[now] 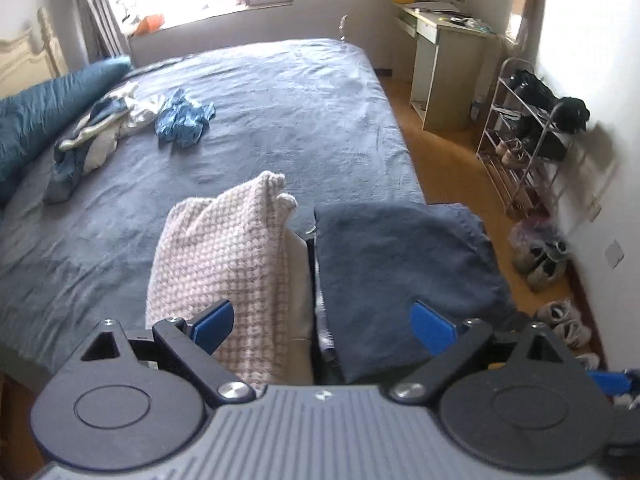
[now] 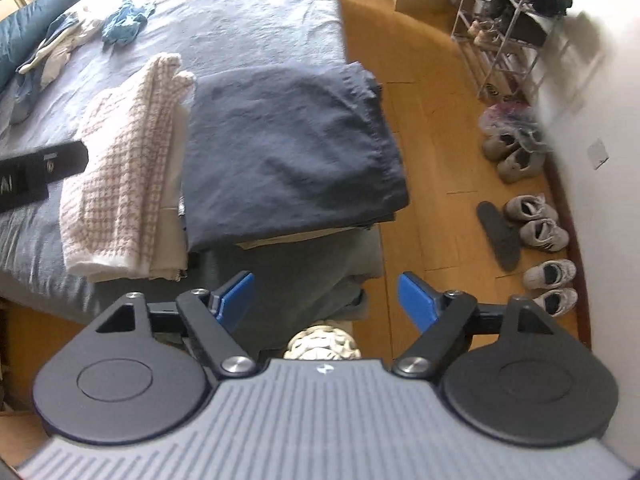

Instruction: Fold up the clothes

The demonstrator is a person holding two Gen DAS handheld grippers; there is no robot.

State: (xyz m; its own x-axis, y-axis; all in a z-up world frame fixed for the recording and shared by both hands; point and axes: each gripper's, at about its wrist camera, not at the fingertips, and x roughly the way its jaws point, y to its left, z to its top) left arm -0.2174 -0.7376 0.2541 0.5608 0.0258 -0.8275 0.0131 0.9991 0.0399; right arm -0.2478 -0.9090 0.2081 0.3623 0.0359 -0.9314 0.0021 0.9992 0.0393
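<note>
Both your tools are empty: left tool (image 1: 324,316) has its blue pads spread wide right over the two folded stacks, right tool (image 2: 325,294) is equally wide, hanging off the near corner of the bed (image 2: 256,20) above the floor. Nearest to you, the folded work sits at that corner: a navy garment (image 2: 288,148), flat rectangular fold, smooth matte woven cloth, soft rounded edges, on top of at least one more folded layer, with one side overhanging the bed edge. Touching it on the left, a cream-and-pink check knit (image 2: 120,168), thick, nubby, folded into a long narrow slab on a paler folded piece. Farther up the bed, near the teal pillow (image 1: 44,108), the unfolded lot: a crumpled light-blue piece (image 1: 184,118), thin and limp, and just beside it a white-and-blue heap (image 1: 96,132), bunched, shape unreadable. My read: you're between garments, two stacks squared away and loose ones left. Next move likely calls for a long reach across to the light-blue piece, a pinch on an edge not the bulk, then dragging it to open sheet to spread flat.
</note>
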